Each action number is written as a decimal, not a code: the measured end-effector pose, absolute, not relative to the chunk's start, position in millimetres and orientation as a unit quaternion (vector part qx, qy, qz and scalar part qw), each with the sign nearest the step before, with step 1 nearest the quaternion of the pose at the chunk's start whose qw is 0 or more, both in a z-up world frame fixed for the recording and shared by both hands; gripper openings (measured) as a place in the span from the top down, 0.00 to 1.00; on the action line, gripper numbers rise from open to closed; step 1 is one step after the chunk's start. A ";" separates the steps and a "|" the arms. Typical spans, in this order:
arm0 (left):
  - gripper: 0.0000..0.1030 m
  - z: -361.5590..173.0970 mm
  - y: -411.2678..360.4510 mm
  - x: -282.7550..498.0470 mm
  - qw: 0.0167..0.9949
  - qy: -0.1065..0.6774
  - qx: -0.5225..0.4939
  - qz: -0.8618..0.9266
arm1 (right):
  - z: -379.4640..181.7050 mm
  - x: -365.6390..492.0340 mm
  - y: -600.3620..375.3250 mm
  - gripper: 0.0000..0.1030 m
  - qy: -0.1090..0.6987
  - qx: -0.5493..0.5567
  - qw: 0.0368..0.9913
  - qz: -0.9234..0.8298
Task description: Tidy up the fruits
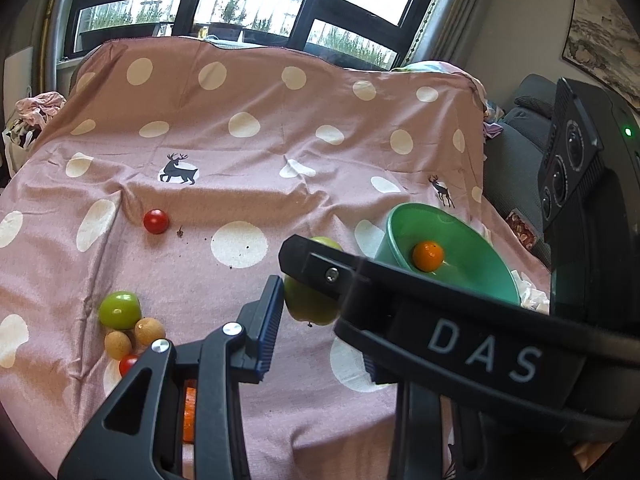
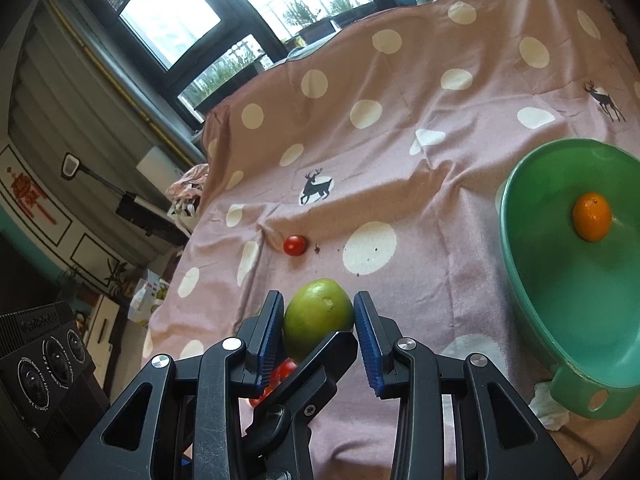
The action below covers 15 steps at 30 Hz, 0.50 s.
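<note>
Right gripper (image 2: 318, 320) fingers clamped on the green fruit (image 2: 318, 314), lifted just off the pink cloth (image 2: 400, 184). I'd swing it right, over the green bowl (image 2: 516, 280) holding the orange fruit (image 2: 592, 217), then release low. Left gripper (image 1: 312, 300) fingers: can't tell, view crossed by the right tool
</note>
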<state>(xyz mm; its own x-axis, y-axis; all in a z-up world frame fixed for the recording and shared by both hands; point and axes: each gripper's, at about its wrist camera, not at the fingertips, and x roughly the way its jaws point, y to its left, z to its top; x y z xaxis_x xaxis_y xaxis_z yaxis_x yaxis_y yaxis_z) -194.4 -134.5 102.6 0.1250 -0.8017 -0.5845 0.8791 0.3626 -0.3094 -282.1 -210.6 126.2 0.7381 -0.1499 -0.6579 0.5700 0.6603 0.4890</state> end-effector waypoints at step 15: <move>0.67 110.0 -134.7 -200.2 0.746 0.336 0.051 -0.573 | 136.2 -288.9 -209.4 0.62 0.284 0.345 0.867 -0.219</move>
<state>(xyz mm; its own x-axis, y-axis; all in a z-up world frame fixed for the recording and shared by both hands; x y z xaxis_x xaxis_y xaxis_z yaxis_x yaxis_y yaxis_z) -200.2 -134.7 110.0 0.1180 -0.8200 -0.5600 0.8891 0.3384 -0.3082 -288.9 -209.4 136.2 0.7424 -0.1835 -0.6443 0.5762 0.6655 0.4744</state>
